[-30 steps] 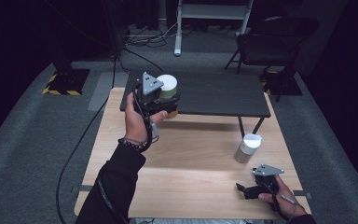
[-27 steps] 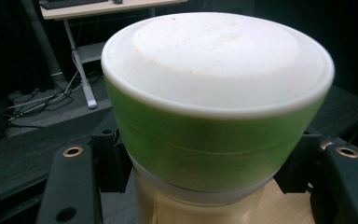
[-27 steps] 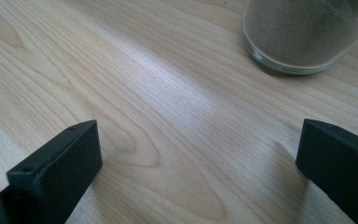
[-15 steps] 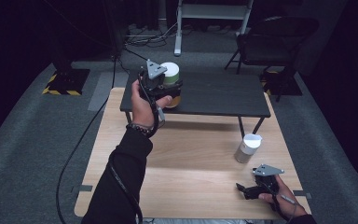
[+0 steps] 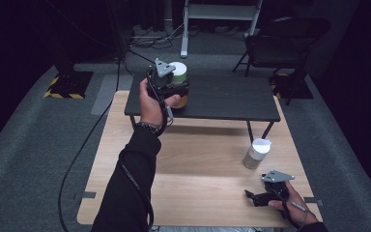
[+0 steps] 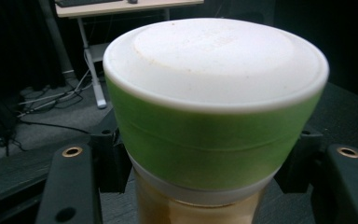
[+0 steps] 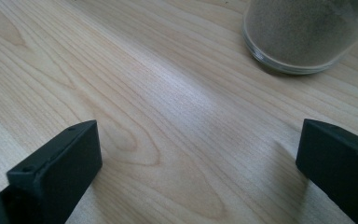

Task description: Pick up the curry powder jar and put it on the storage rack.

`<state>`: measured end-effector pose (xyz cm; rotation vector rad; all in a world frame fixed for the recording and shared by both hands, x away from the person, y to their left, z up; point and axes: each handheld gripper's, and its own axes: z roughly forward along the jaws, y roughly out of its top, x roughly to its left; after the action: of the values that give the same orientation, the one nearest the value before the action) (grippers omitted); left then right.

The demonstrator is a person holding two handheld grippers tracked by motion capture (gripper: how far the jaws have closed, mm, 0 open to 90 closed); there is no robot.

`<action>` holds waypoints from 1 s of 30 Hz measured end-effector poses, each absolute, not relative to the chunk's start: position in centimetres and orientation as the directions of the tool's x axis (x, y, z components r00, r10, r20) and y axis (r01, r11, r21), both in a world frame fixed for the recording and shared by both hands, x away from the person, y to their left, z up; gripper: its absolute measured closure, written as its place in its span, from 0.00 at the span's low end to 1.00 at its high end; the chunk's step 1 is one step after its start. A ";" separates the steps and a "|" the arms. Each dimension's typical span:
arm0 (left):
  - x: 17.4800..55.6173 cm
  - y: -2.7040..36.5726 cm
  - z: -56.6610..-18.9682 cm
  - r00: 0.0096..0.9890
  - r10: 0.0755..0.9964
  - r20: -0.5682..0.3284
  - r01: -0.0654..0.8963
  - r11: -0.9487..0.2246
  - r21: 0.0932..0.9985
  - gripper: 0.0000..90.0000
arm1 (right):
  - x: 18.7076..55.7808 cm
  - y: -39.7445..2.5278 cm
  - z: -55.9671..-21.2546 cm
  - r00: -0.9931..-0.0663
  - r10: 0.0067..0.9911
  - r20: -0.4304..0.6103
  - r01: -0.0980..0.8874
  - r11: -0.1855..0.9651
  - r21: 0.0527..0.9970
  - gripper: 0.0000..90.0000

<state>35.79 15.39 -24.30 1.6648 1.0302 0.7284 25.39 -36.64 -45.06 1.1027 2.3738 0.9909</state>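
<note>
**Left hand-held gripper holding a green-lidded jar over the dark counter**

From the high view, I am reaching my left arm forward and holding my left hand-held gripper (image 5: 170, 83) at the near left part of a low dark counter (image 5: 232, 99). Its jaws are closing around a jar (image 5: 178, 77) with a white top and a green band, amber contents showing below. I cannot tell from here whether the jar is resting on the dark surface or being held just above it. Nearer to me, a light wooden counter (image 5: 193, 159) is lying beneath and in front of the dark one. My right hand-held gripper (image 5: 258, 197) is lying low at its near right corner, pointing left, with my hand wrapped around it. A second jar (image 5: 256, 153) with a white cap and greyish contents is standing upright near that gripper, a little farther from me.

From the left gripper view, the jar (image 6: 214, 116) is sitting between my two black jaws, which are pressing against its sides just under the green lid. The white top is facing the camera, and amber glass is showing at the bottom.

From the right gripper view, my jaws are standing wide apart with bare wood grain (image 7: 158, 107) between them, gripping nothing. The glass base of the greyish jar (image 7: 303, 37) is standing ahead, toward the upper right, apart from both jaws.
</note>
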 end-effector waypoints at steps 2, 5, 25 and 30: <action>36.0 15.4 -24.5 0.458 0.889 -0.021 0.292 -0.128 0.948 0.38 | 25.4 -36.6 -45.1 -0.641 0.768 -0.014 0.530 0.455 0.715 0.00; 36.2 14.9 -24.9 0.449 0.893 -0.011 0.297 -0.138 0.945 0.38 | 25.4 -36.7 -45.1 -0.642 0.767 -0.015 0.529 0.456 0.716 0.00; 35.7 15.0 -26.3 0.434 0.901 -0.014 0.263 -0.112 0.958 0.32 | 25.3 -36.7 -45.0 -0.645 0.764 -0.015 0.528 0.459 0.715 0.00; 35.4 15.5 -26.7 0.426 0.904 -0.036 0.257 -0.083 0.963 0.23 | 25.3 -36.8 -45.0 -0.645 0.764 -0.016 0.527 0.460 0.715 0.00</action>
<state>35.40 15.49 -26.75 1.5988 1.0448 0.7485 25.33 -36.76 -45.04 1.0948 2.3790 0.9909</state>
